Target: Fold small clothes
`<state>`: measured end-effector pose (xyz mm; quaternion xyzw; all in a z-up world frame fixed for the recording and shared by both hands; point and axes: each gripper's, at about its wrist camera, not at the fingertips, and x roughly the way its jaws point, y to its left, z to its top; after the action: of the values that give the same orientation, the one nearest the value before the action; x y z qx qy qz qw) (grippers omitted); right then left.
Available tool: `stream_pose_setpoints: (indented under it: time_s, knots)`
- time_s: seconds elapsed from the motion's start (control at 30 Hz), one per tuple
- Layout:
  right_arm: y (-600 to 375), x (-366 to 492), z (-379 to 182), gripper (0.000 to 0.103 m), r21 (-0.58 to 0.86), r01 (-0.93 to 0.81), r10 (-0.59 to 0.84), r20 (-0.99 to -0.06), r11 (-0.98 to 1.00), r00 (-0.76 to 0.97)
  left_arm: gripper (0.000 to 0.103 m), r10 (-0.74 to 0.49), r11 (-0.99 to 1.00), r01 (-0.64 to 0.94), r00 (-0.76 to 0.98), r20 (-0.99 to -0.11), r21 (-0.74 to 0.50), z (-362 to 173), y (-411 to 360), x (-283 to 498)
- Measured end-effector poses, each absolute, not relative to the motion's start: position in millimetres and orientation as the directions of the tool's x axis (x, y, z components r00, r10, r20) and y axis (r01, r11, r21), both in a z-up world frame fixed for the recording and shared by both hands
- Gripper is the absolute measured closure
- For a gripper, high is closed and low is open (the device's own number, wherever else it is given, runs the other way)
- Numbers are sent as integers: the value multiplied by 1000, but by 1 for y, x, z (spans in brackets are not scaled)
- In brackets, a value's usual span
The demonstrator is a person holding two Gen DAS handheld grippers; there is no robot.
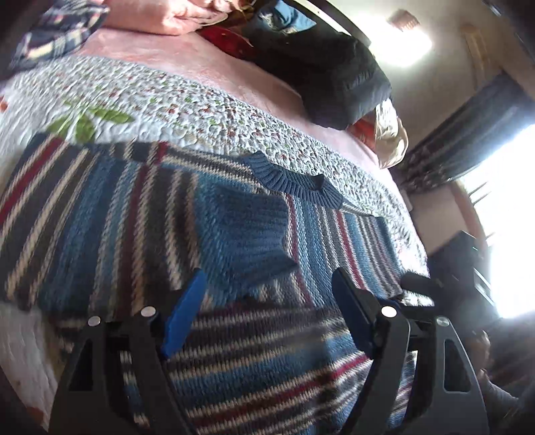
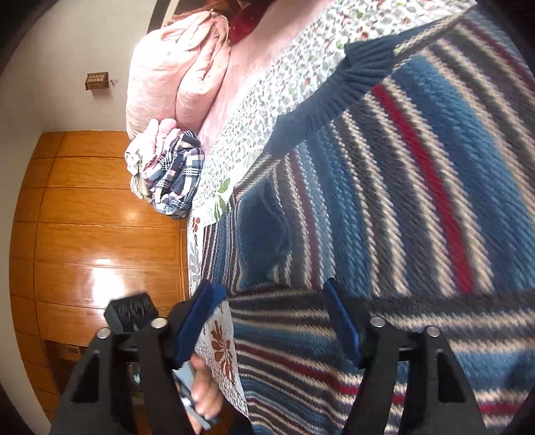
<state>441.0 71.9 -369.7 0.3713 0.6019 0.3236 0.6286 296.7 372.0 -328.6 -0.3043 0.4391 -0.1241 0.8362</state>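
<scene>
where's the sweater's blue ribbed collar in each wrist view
Left wrist: the ribbed collar sits just above centre, at the striped sweater's far edge against the floral quilt.
Right wrist: the collar runs diagonally in the upper right, again along the quilt.
Shared landmark: the plaid cloth on the bed's edge.

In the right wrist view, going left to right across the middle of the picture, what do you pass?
Wooden floor → plaid garment hanging over the bed's edge → floral quilt → striped knit sweater.
</scene>
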Motion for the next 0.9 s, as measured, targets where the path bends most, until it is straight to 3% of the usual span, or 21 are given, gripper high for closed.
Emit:
stream_pose_setpoints:
  time_s: [0.07, 0.17, 0.27, 0.33, 0.47, 0.57, 0.9]
  knots:
    - [94, 460, -386, 52, 854, 74, 856, -517, 515, 10, 25, -536, 717, -84, 568, -625, -692, -340, 373, 263]
    - [121, 473, -402, 52, 816, 81, 819, -572, 573, -33, 25, -577, 651, -127, 558, -596, -749, -368, 375, 211]
    - [135, 474, -405, 53, 827, 102, 833, -552, 552, -35, 26, -588, 592, -176, 572, -571, -786, -392, 376, 176]
    - [143, 472, -404, 59, 831, 103, 837, -546, 547, -41, 27, -586, 579, -181, 585, -560, -795, -395, 379, 169]
    - [162, 472, -397, 90, 799, 75, 802, -596, 597, -41, 29, -587, 569, -182, 594, -551, -802, -403, 381, 171]
    - [171, 478, -365, 95, 771, 1, 771, -637, 637, 0, 29, -584, 573, -179, 596, -552, -800, -405, 380, 168]
    - [153, 491, -191, 96, 608, -303, 674, -707, 734, 214, 28, -588, 560, -178, 602, -540, -809, -409, 388, 161]
